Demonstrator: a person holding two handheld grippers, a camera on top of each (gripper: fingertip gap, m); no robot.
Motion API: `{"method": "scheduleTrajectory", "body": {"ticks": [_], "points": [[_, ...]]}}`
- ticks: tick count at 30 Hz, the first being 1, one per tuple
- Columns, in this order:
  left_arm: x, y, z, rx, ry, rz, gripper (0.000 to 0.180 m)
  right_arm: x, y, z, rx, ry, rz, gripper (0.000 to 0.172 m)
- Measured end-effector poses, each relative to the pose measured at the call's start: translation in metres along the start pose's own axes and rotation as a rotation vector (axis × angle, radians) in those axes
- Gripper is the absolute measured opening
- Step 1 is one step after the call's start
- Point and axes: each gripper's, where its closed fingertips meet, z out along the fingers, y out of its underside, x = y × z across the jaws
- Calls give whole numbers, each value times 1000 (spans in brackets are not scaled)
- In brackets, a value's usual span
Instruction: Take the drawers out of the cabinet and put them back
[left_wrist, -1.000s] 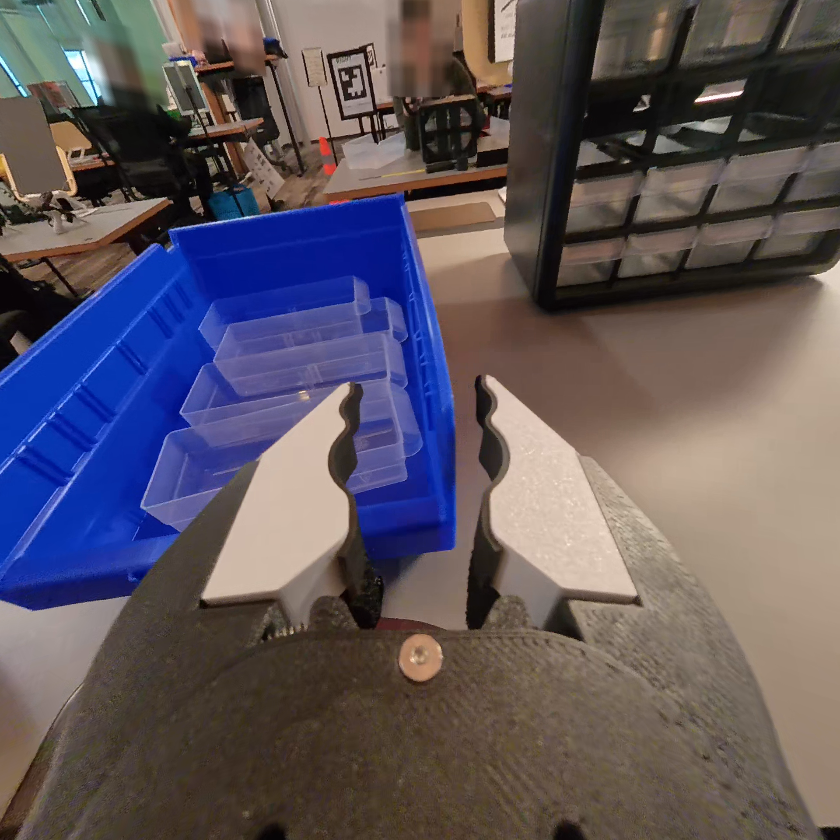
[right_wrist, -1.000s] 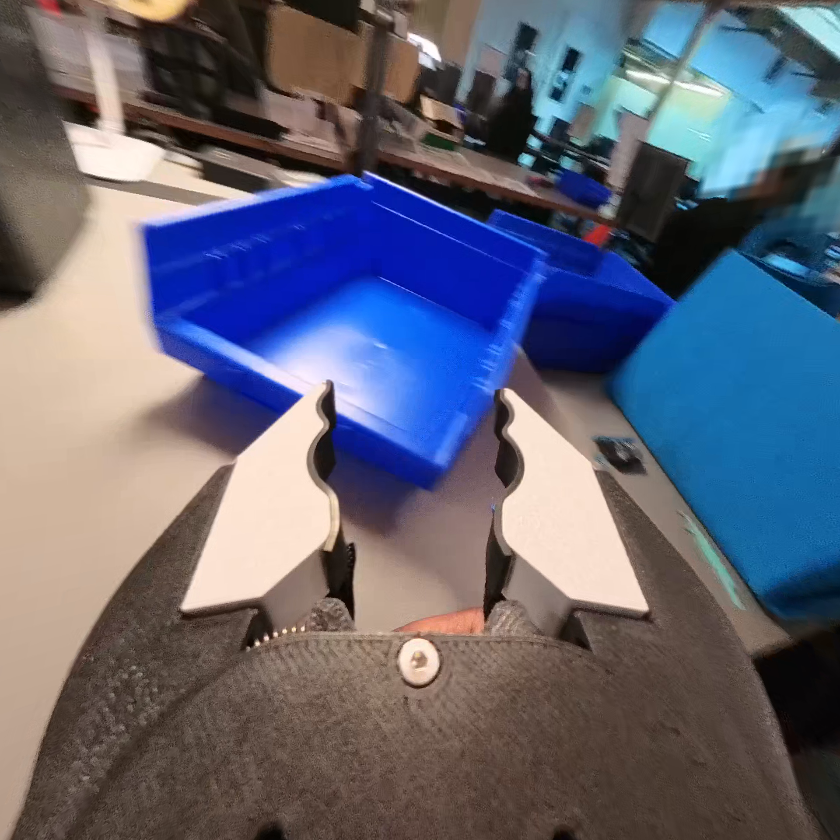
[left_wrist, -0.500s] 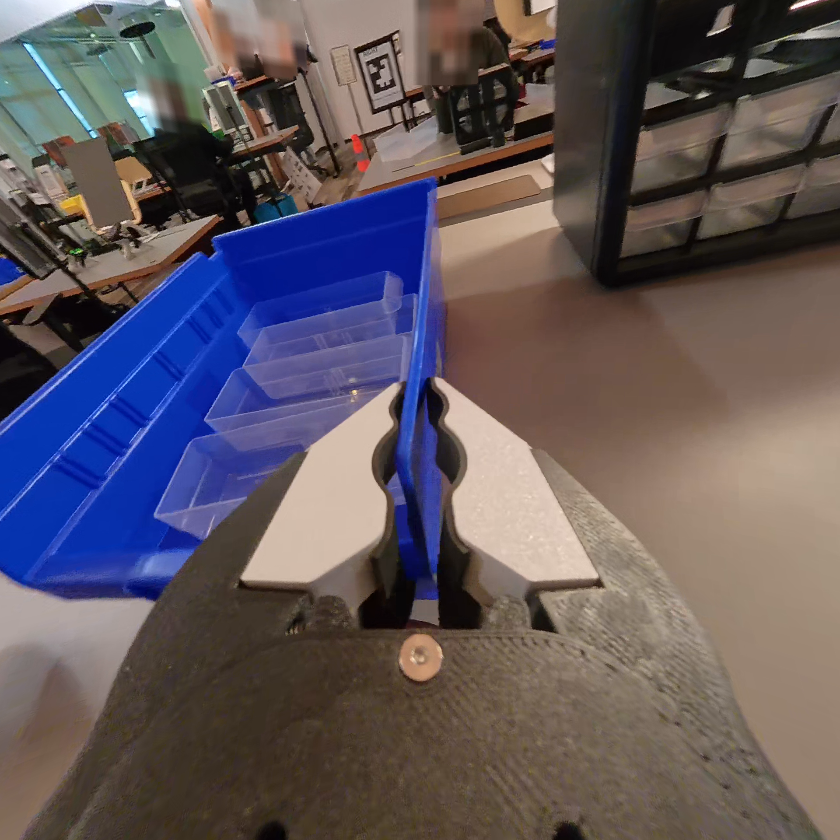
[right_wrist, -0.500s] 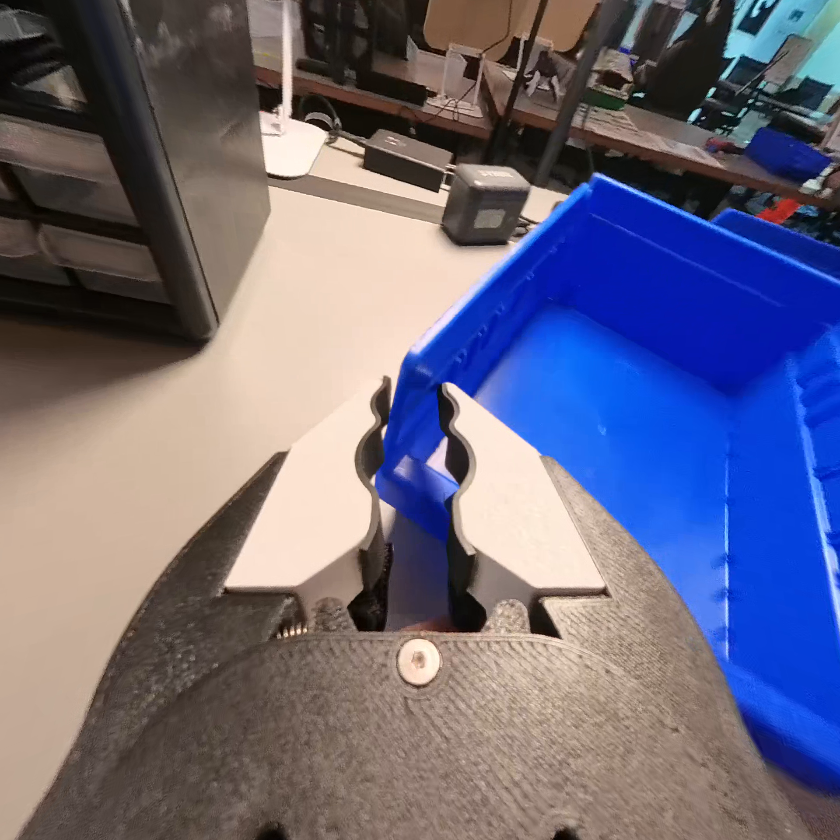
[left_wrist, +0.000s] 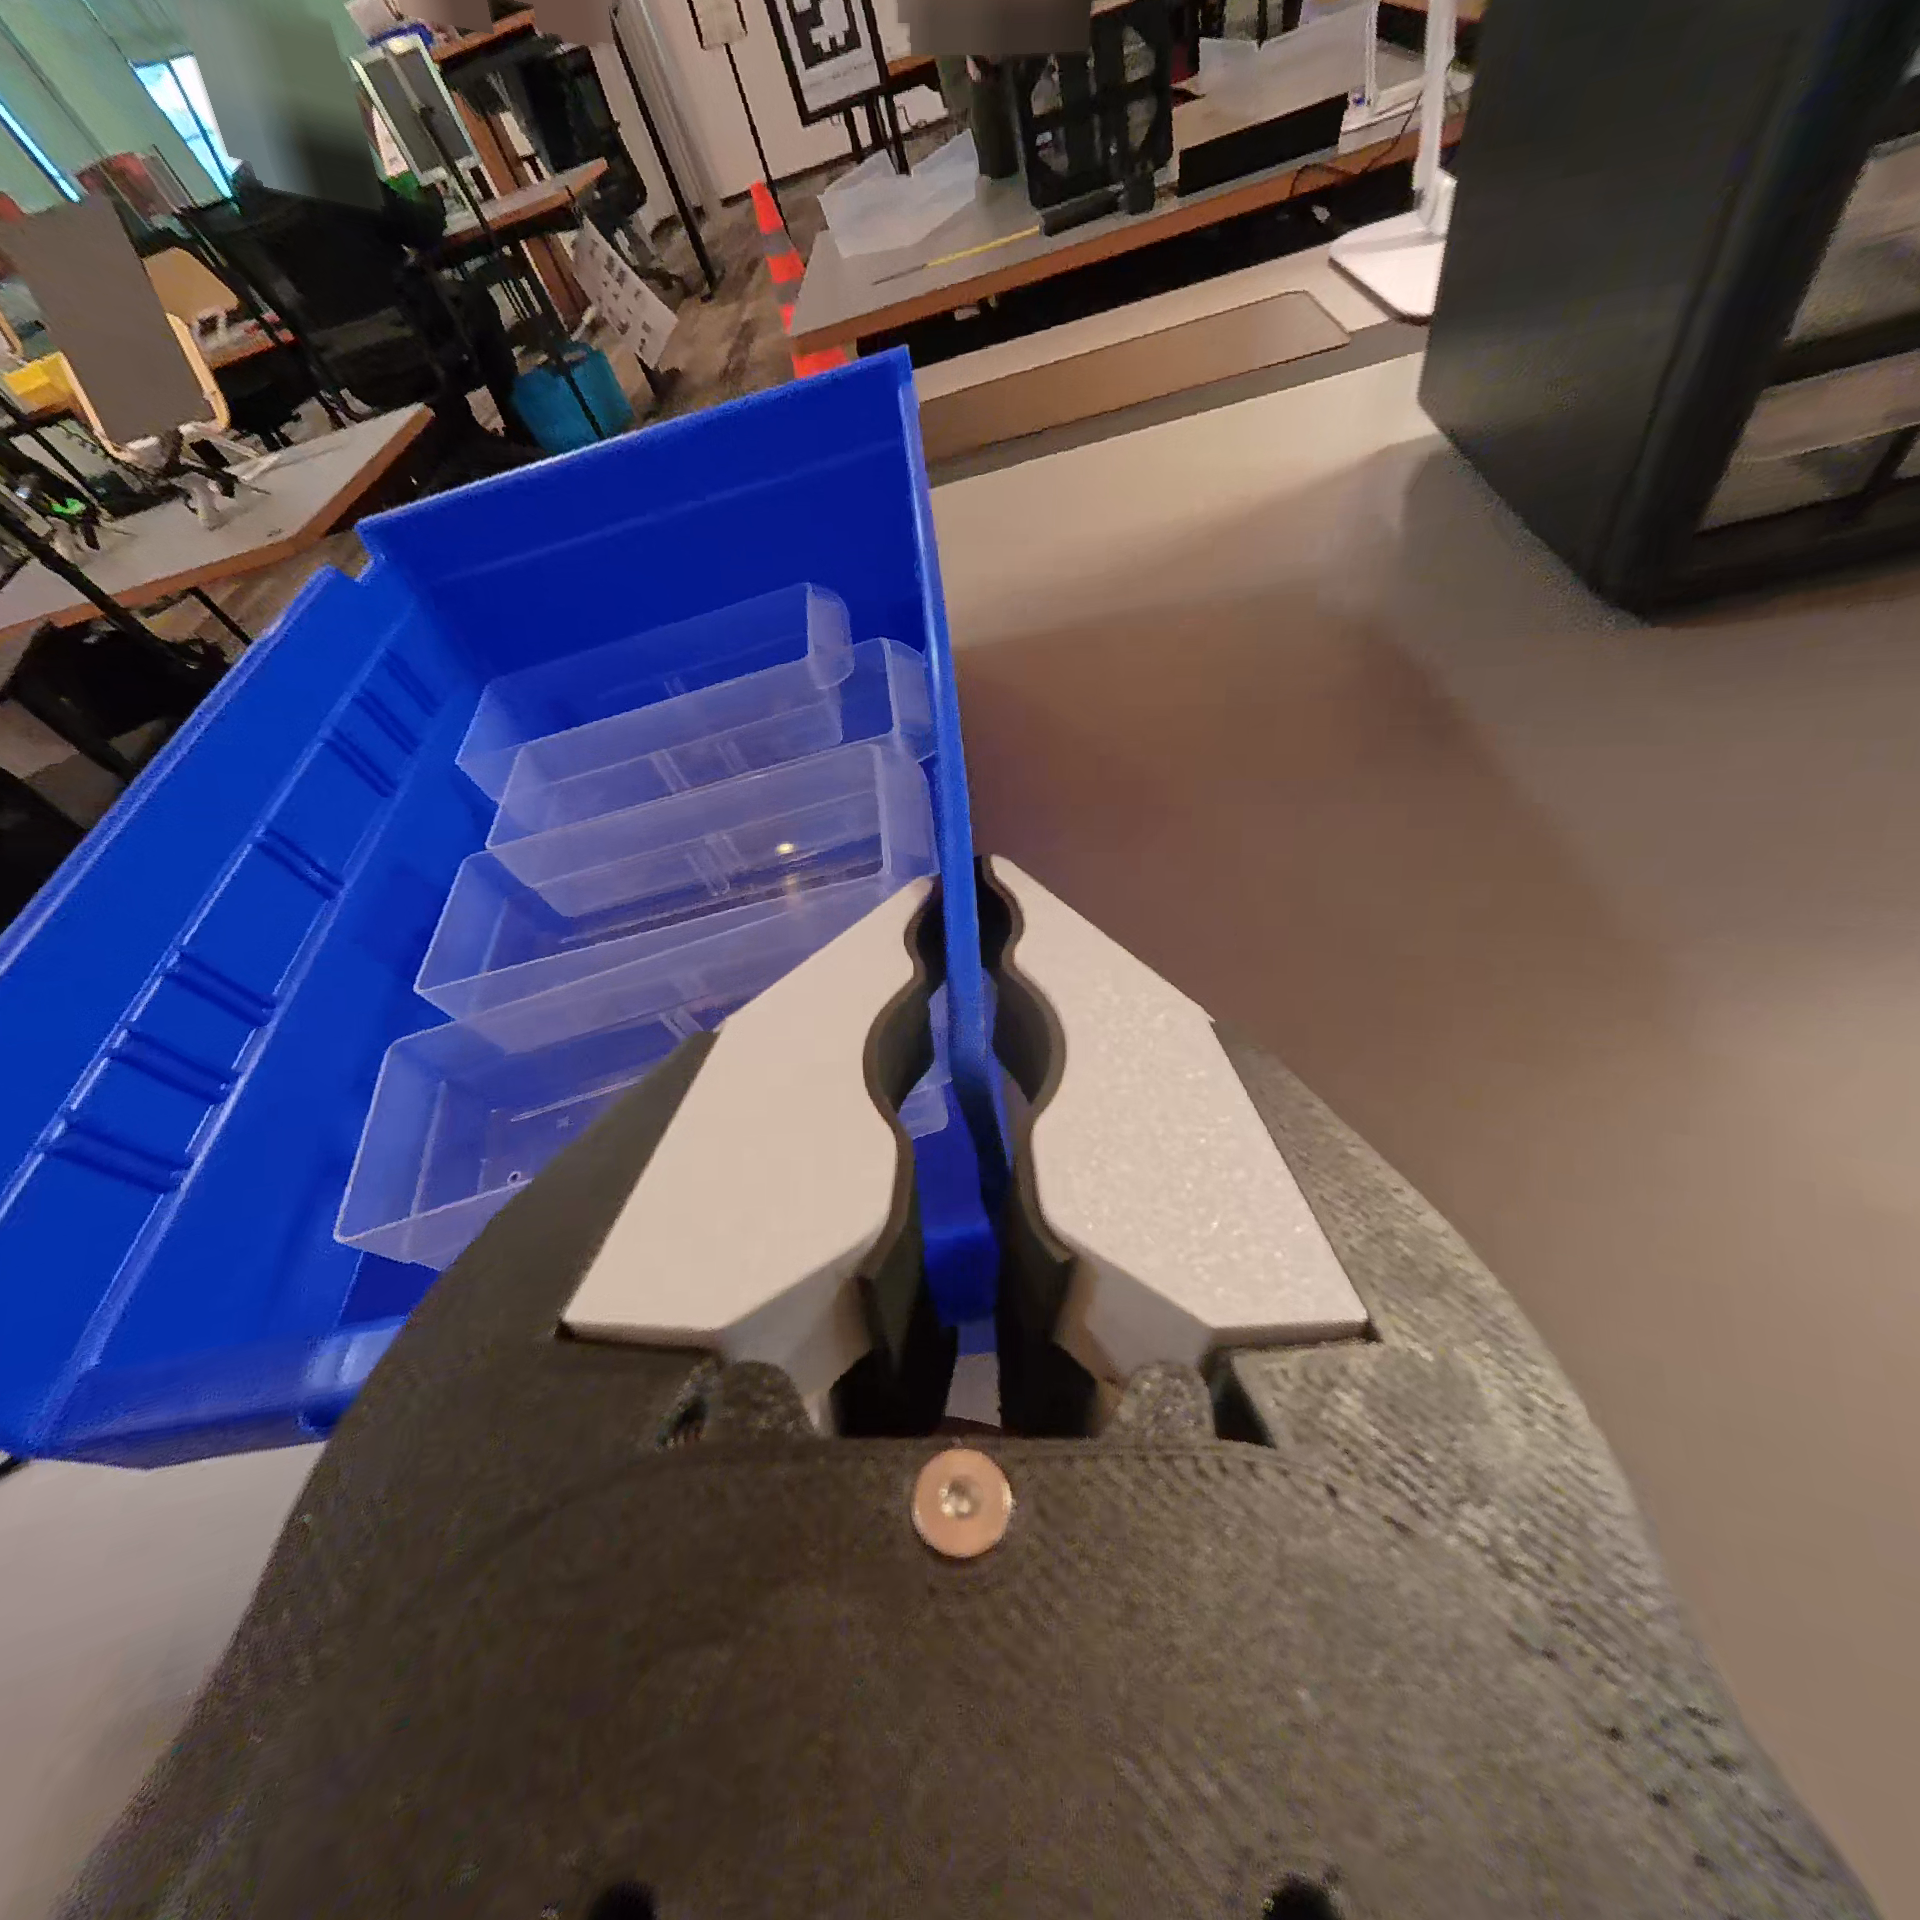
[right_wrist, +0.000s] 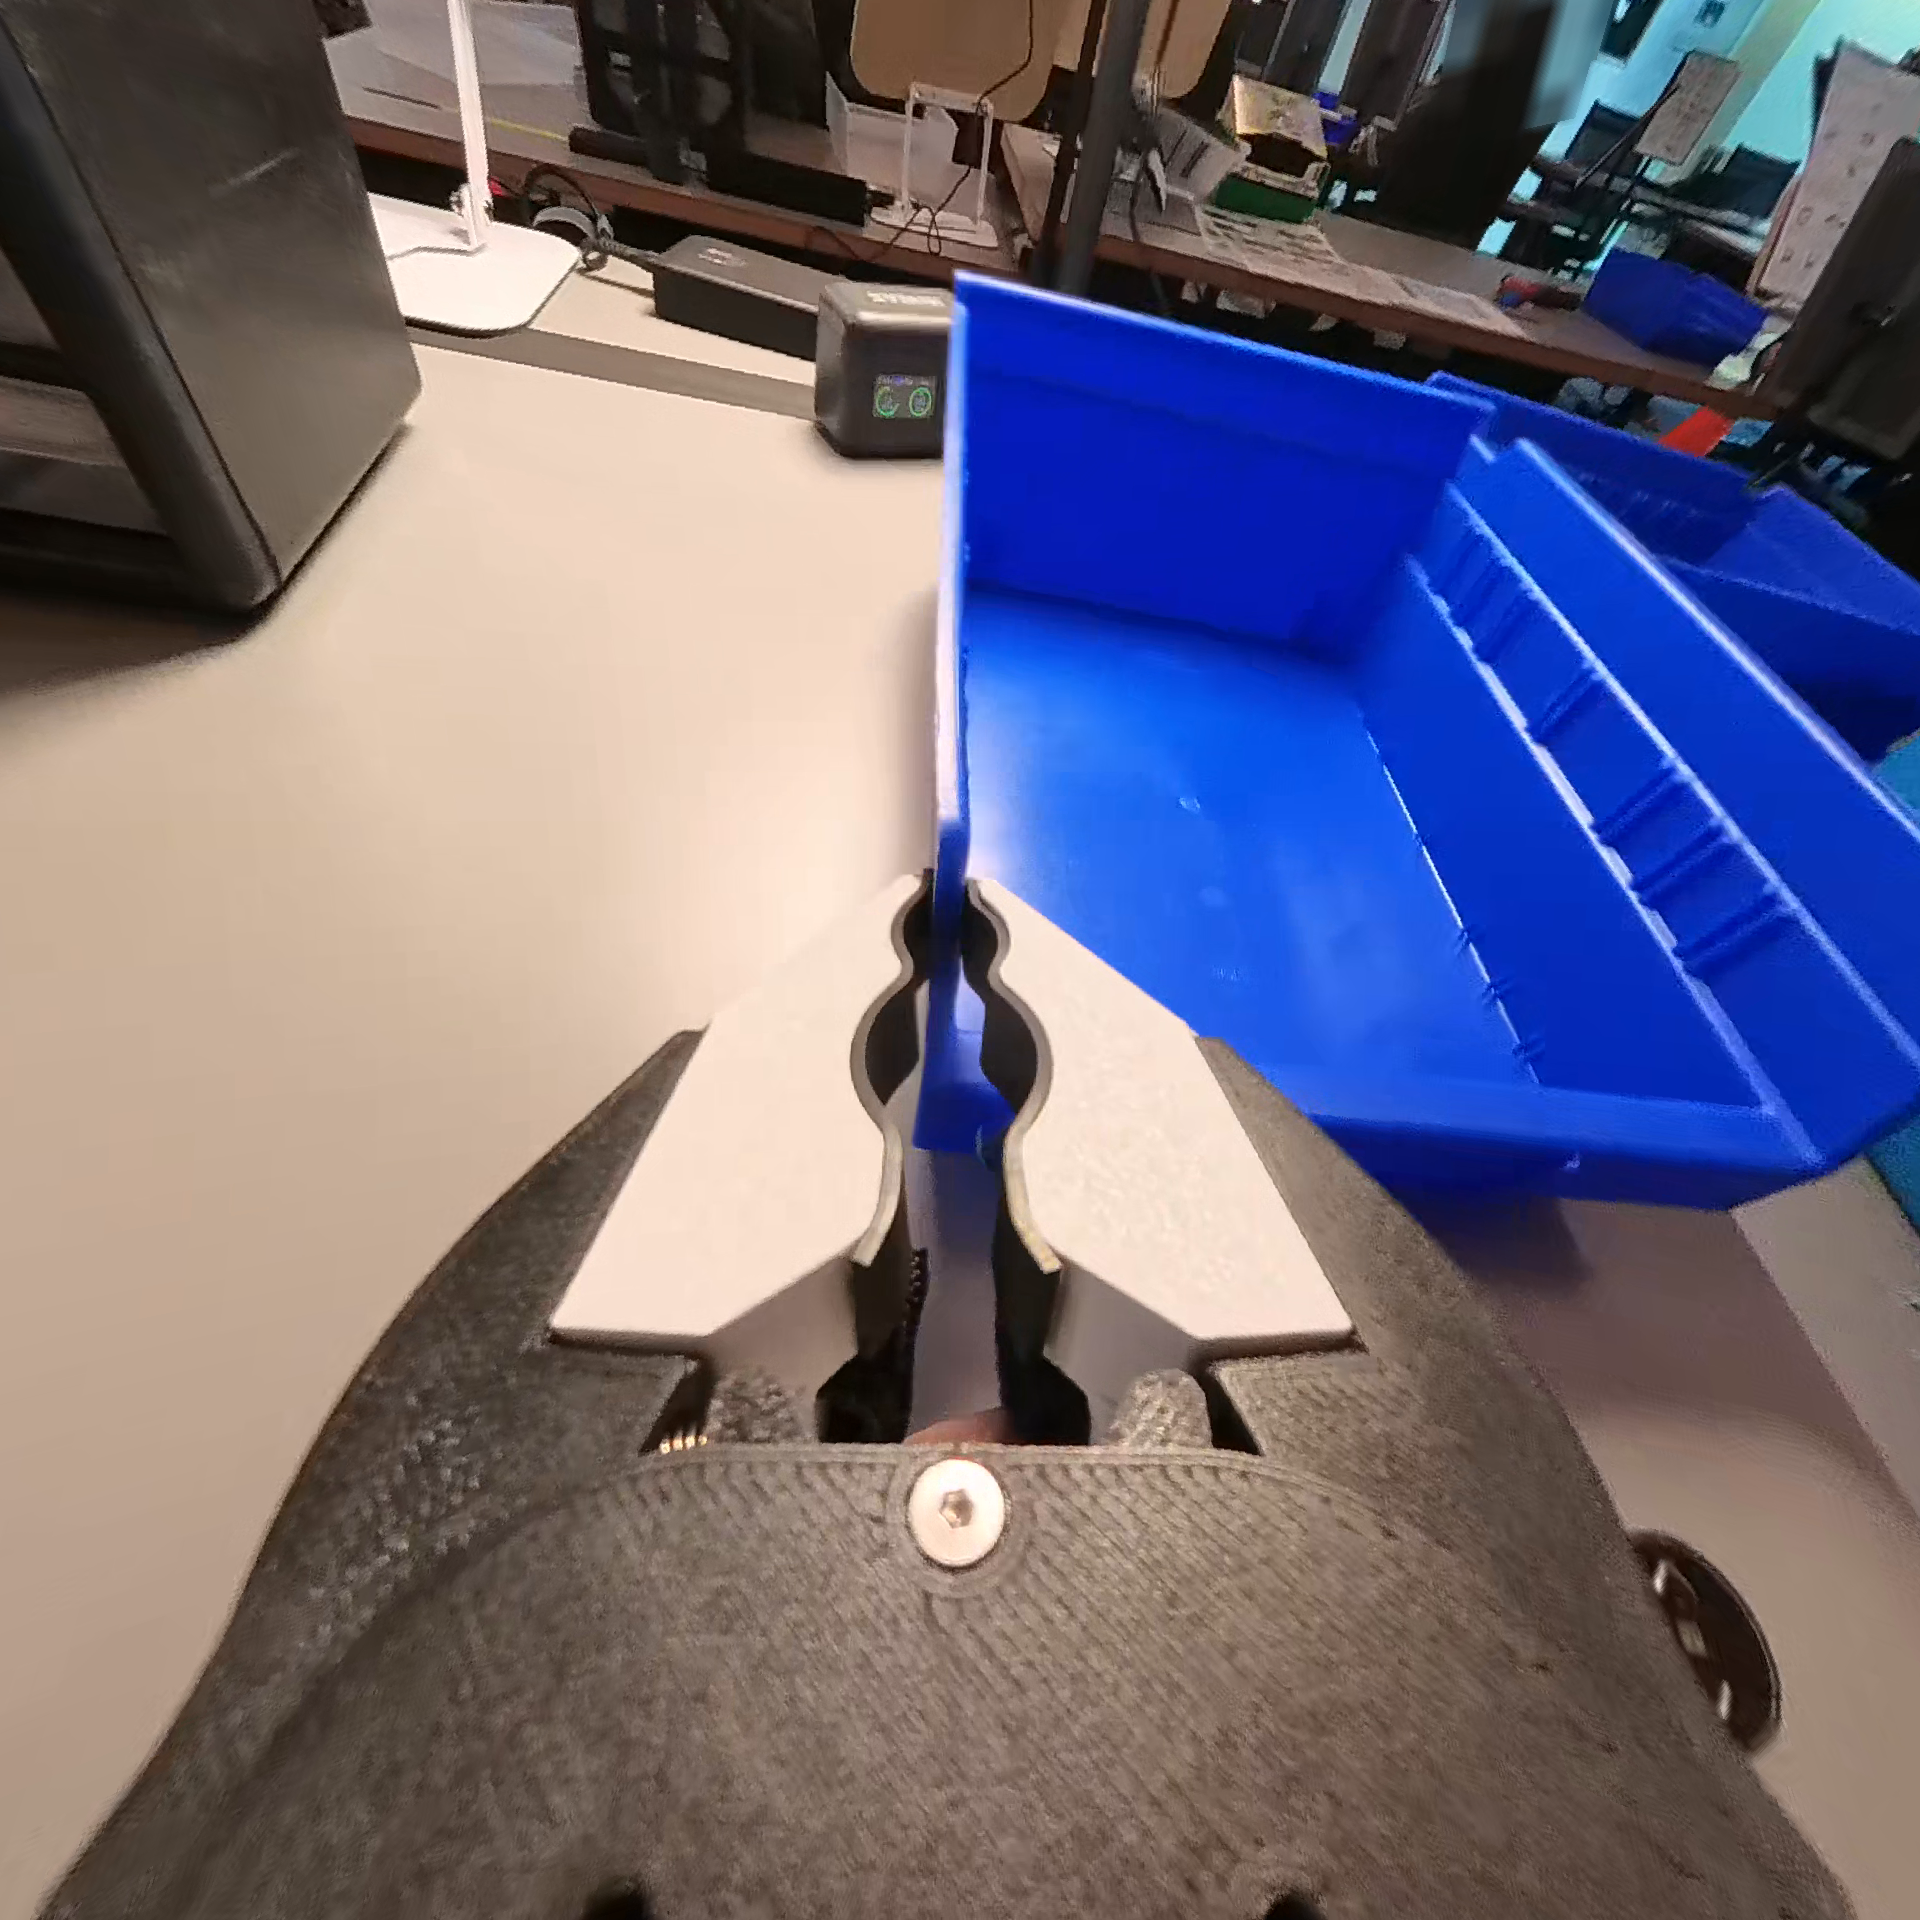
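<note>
Clamping thin side walls: left gripper on drawer-laden blue bin, right gripper on empty blue bin. Stiff, light, smooth; clear drawers likely brittle.

Grippers: two, left gripper and right gripper, each clamped on a bin wall.
Fingers: two per gripper, pads pressed on the wall.
Blue bins on the table: two, left bin and right bin.
More blue bins: at least two farther off, beyond the right bin.
Clear drawers: five in the left bin, partly overlapping.
Cabinet: one, black.
Orange cone: one.
Black box with lit dials: one.
</note>
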Motion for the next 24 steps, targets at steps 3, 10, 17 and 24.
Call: {"method": "scheduleTrajectory", "body": {"ticks": [3,10,17,24], "points": [[-13,-1,13,-20,24,1,3,-1,4,-13,5,-32,18,4],[-24,-6,38,-19,98,-24,4,-10,-1,-3,25,-44,25,6],[-4,-16,-11,61,107,-84,66,-15,-6,-40,49,-80,60,31],[-40,-19,-52,-54,121,-156,64,-83,-36,-70,107,-382,59,31]]}}
